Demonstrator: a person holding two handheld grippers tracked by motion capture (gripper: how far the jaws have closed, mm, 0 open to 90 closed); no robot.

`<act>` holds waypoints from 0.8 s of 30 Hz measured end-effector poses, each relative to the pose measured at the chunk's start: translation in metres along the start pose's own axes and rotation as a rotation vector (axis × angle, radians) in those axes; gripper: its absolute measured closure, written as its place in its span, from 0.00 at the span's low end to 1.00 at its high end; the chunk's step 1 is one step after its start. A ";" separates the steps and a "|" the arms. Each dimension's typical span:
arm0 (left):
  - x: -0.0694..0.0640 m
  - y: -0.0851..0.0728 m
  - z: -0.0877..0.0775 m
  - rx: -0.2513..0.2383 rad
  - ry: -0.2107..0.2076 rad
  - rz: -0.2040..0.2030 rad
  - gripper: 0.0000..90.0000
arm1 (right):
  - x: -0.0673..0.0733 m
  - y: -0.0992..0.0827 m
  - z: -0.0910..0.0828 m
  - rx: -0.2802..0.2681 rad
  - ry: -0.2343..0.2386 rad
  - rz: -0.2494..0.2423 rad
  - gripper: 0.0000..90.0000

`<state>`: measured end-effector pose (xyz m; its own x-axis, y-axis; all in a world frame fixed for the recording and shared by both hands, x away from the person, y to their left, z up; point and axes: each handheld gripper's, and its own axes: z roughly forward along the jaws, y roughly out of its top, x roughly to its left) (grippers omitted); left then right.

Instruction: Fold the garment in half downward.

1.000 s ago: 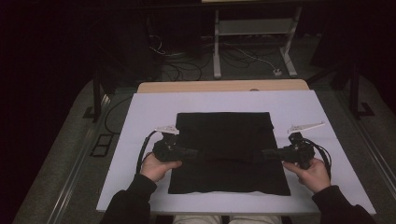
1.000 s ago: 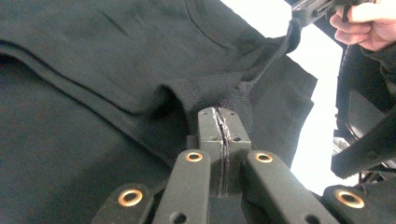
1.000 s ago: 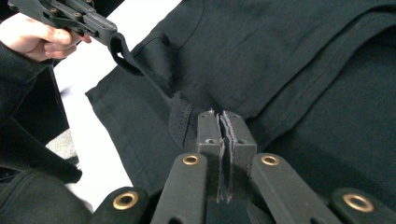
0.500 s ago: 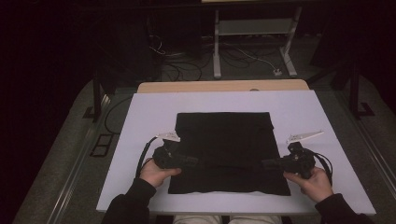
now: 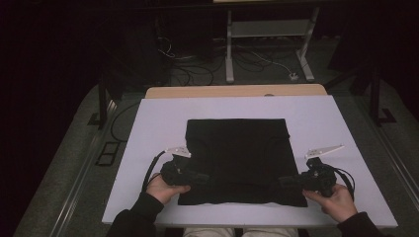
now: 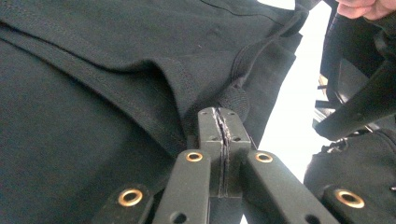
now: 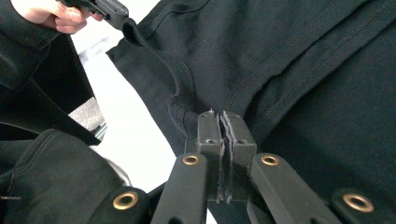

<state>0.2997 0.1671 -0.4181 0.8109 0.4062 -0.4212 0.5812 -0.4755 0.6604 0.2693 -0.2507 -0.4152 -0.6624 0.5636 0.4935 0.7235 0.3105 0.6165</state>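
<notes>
From the high view, a black garment (image 5: 237, 160) lies folded flat on the white table (image 5: 326, 118), squarish, nearer the person's edge than the far edge. The left gripper (image 5: 193, 177) sits at the garment's near left corner, held by the left hand (image 5: 165, 187), and the right gripper (image 5: 291, 181) sits at the near right corner, held by the right hand (image 5: 336, 200); both point inward toward each other along the near hem. A cable loops from each gripper onto the table. Beyond the table a wooden board (image 5: 237, 91) shows at the far edge, and behind it a grey stand (image 5: 267, 29) on a dark floor with wires. In the left gripper view, the left gripper (image 6: 224, 122) has its jaws pressed tight together, pinching a fold of the garment (image 6: 93, 93) at a stitched hem; white table (image 6: 289, 116) shows to the right, with the right hand (image 6: 366, 7) at the top corner. In the right gripper view, the right gripper (image 7: 223, 123) is likewise clamped closed on a fold of the garment (image 7: 303, 70) near a seam, and the left hand (image 7: 51, 14) with the left gripper (image 7: 122, 17) holds the cloth's far corner at the upper left.
</notes>
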 end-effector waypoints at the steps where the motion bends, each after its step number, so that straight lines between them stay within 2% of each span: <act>1: -0.001 -0.001 0.000 0.003 0.002 0.001 0.98 | 0.001 -0.001 0.000 0.003 0.001 0.006 0.95; 4: -0.004 -0.003 0.001 0.014 -0.001 -0.001 0.98 | 0.002 -0.003 -0.001 0.007 0.003 0.003 0.95; 8: -0.007 -0.006 0.002 0.034 -0.008 0.018 0.98 | 0.005 -0.005 0.000 0.016 0.004 0.000 0.95; 9: -0.009 -0.006 0.002 0.033 -0.009 0.011 0.98 | 0.005 -0.006 0.000 0.020 0.006 0.001 0.95; 11: -0.010 -0.007 0.002 0.036 -0.011 0.025 0.98 | 0.006 -0.007 0.000 0.018 0.008 0.002 0.95; 16: -0.013 -0.009 0.005 0.065 -0.017 0.023 0.98 | 0.007 -0.009 0.001 0.031 0.007 -0.003 0.95; 18: -0.013 -0.009 0.005 0.069 -0.018 0.036 0.98 | 0.008 -0.010 0.001 0.036 0.008 -0.001 0.95; 24: -0.015 -0.012 0.005 0.077 -0.025 0.024 0.98 | 0.009 -0.011 0.001 0.042 0.009 -0.001 0.95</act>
<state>0.2808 0.1624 -0.4227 0.8255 0.3752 -0.4216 0.5644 -0.5437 0.6212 0.2554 -0.2484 -0.4186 -0.6644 0.5564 0.4990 0.7305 0.3428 0.5906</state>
